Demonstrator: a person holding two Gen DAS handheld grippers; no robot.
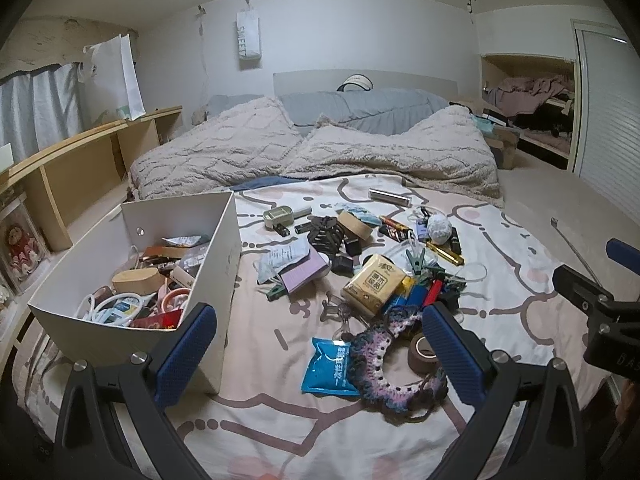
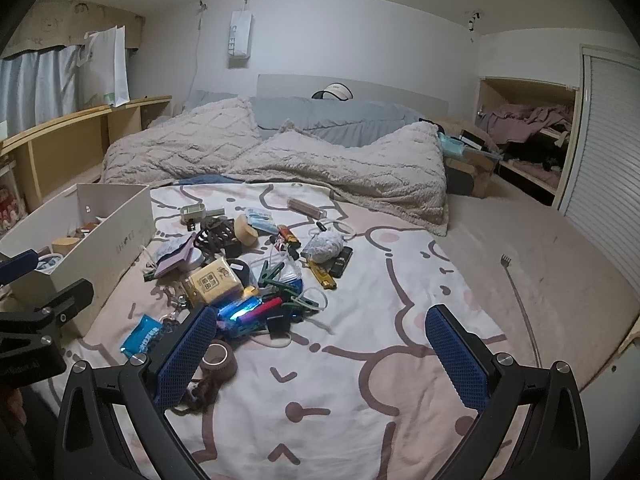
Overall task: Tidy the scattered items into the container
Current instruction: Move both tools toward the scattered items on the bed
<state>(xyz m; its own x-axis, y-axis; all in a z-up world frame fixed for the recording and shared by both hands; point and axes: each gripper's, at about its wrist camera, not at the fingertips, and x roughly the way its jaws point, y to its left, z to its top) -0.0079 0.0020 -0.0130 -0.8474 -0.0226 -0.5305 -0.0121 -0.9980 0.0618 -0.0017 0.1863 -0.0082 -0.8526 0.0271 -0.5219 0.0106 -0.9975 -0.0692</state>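
Note:
A white box (image 1: 224, 256) (image 2: 120, 236) stands on the bed at the left, partly filled with small items. A heap of scattered items lies on the patterned sheet: a tan tissue pack (image 1: 374, 284) (image 2: 212, 280), a blue sachet (image 1: 326, 364) (image 2: 144, 334), a crocheted pink-and-blue piece (image 1: 384, 354), a brown tape roll (image 1: 422, 354) (image 2: 218, 358), clothes pegs (image 2: 276, 276), a purple notebook (image 1: 304, 274). My left gripper (image 1: 320, 354) is open above the sachet and crochet piece, holding nothing. My right gripper (image 2: 320, 354) is open over bare sheet, right of the heap.
A rumpled beige blanket (image 1: 320, 152) and grey pillows fill the far half of the bed. A metal back scratcher (image 2: 518, 300) lies on the mattress at the right. Wooden shelving (image 1: 80, 168) runs along the left wall; an open closet (image 1: 532, 108) is at the right.

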